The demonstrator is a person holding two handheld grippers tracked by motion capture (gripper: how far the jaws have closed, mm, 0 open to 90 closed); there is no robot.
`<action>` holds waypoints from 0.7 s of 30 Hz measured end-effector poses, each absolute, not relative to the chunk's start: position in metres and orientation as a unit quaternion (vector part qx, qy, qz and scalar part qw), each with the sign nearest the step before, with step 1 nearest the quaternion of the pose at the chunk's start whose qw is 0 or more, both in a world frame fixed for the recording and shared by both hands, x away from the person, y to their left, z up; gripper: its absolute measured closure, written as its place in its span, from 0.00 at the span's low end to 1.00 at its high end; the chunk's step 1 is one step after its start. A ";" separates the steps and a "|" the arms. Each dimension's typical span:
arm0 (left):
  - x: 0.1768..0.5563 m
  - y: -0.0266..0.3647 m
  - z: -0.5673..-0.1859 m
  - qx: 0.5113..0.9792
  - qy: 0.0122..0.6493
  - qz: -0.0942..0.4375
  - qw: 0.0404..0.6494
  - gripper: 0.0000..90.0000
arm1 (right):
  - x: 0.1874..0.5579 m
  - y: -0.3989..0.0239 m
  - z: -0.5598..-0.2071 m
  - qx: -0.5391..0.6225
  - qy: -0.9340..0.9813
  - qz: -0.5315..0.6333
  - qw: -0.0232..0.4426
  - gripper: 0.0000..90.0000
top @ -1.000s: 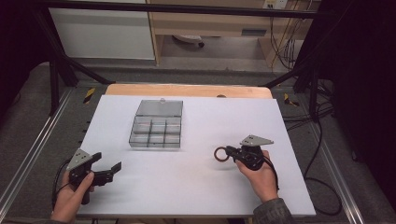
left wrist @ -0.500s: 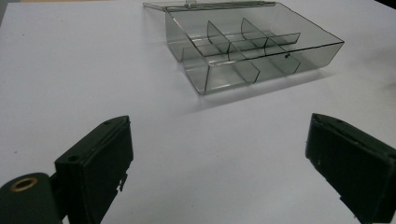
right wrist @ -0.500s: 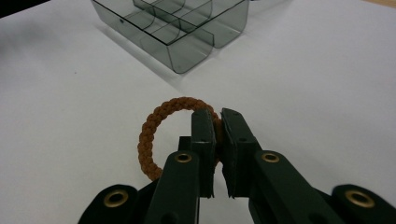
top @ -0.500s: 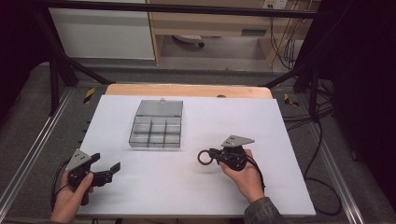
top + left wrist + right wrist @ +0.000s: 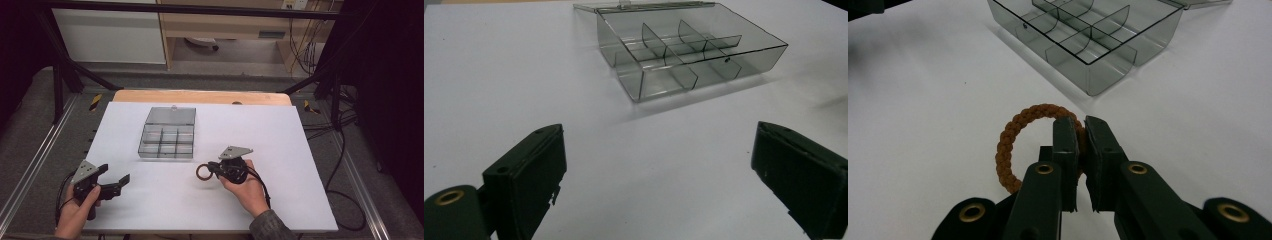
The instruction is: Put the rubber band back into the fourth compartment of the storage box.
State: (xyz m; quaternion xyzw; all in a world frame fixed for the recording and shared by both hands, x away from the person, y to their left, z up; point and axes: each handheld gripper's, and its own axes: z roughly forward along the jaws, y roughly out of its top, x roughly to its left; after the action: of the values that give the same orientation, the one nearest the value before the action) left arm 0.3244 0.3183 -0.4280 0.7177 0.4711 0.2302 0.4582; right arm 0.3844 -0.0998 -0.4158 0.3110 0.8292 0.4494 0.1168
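left gripper (image 5: 116,183) jaws spread | right gripper (image 5: 212,169) pinching braided ring (image 5: 1020,137) | compartment box (image 5: 167,140) beyond

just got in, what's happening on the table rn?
A person works two handheld grippers over a white table. The right gripper is shut on a brown braided ring, held at the near-centre of the table. The left gripper is open and holds nothing, near the table's front left. An open clear compartment box sits ahead of both, lid back, with nothing visible in its compartments. The ring is not in the box yet.
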 end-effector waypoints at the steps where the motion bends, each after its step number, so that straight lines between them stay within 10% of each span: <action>1: 0.324 0.318 -0.428 0.716 0.472 0.230 0.460 0.08 | 0.385 -0.098 -0.416 0.309 0.830 0.450 0.117 0.94; 21: 0.325 0.319 -0.428 0.720 0.470 0.229 0.457 0.08 | 0.392 -0.051 -0.406 0.282 0.833 0.464 0.106 0.94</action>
State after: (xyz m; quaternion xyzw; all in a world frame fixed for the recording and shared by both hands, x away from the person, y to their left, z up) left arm 0.3246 0.3191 -0.4280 0.7195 0.4701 0.2294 0.4568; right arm 0.3917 -0.0509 -0.4063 0.2816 0.8330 0.4643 0.1056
